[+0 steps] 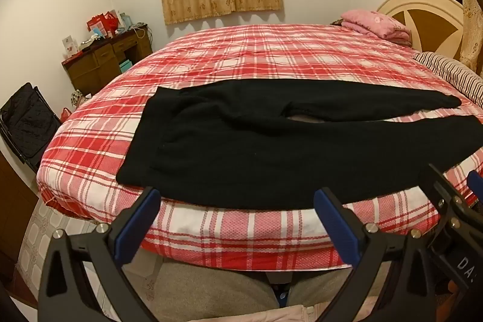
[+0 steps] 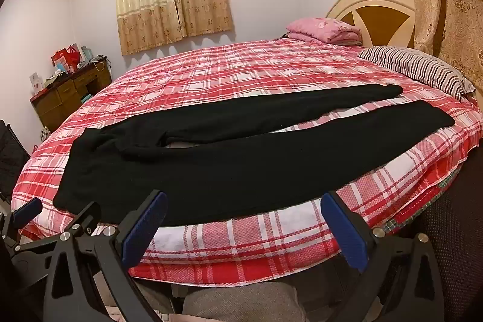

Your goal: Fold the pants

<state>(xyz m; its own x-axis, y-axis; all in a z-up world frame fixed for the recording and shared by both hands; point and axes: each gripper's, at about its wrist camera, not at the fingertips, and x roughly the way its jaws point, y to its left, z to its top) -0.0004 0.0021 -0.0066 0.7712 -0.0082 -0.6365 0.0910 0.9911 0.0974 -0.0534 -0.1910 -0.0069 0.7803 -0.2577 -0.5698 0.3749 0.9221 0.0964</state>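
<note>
1. Left tool and right tool sit nearest the lens, both spread wide and holding nothing, hovering just off the near edge of the bed. Each appears at the margin of the other's view, so they are close together (a collision risk if both reach for the same hem).

2. The bed, under a red plaid cover, carries everything. The cover looks soft, so a tool dipping for the cloth could pinch plaid along with it and drag the cover into the fold.

3. The pants, black, lie flat along the near edge, waist toward the left and legs running right, slightly parted with a strip of plaid showing between them. The near leg lies right by the edge; a careless pull could slide it over the side. Black on black hides seams and layers, so grabbing only the top layer seems likely, leaving a lopsided fold. The cuffs lie well apart from the tools, a long reach.

4. The striped pillow rests near the far cuffs; a wide swing of a leg might brush it.

5. The pink bedding, folded by the headboard, is well clear.

6. The bench across the room, cluttered with boxes, is out of the way.
</note>
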